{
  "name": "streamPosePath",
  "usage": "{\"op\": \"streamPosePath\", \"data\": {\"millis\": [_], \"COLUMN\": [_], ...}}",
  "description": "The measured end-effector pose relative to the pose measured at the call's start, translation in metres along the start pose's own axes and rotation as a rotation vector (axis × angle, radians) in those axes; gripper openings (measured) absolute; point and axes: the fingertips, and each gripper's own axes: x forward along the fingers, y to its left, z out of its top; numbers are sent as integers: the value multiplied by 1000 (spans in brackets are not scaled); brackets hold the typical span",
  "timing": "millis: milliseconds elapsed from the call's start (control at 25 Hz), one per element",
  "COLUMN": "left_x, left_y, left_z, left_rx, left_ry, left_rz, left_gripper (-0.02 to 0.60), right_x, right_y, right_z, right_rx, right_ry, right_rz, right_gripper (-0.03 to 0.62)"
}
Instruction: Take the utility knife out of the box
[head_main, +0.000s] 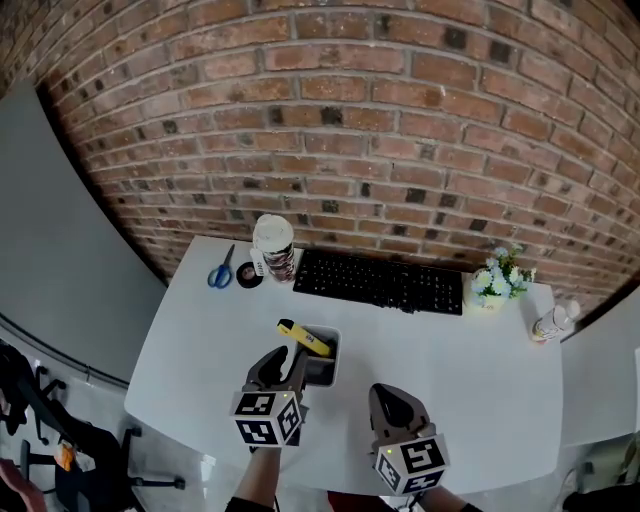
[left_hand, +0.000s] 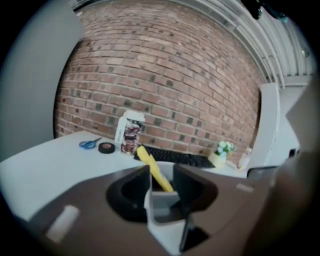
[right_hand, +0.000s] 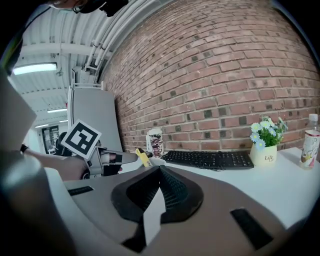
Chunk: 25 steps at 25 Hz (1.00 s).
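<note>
Knife (head_main: 303, 337), yellow, sticks out of grey box (head_main: 333, 352) near table's (head_main: 215, 340) front edge; we see left gripper (head_main: 287, 364) wide astride box, right gripper (head_main: 388, 394) closed, empty.

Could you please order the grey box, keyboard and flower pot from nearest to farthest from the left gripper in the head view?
1. grey box, right at the left gripper's tips.
2. keyboard, behind, toward the wall.
3. flower pot, far right.

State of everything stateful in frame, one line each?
box: upright, open top
utility knife: in the box, leaning, one end sticking out
left tool: open, box end between its jaws
right tool: shut, empty
scissors: lying flat, blades look closed
bottle: upright, capped
</note>
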Motion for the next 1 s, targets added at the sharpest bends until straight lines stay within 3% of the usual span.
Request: {"op": "streamPosePath", "data": {"millis": [680,1000], "left_x": [53,64], "left_y": [18,15], "left_z": [-9,-7], "left_rx": [-63,-40], "left_ry": [59,46], "left_rz": [33,20], "left_gripper": [150,137], "right_x": [42,53], "right_y": [-20,-22], "right_z": [-13,-20], "right_rx": [12,11], "right_ry": [65,87], "right_rz": [-2,-7], "right_gripper": [8,8]}}
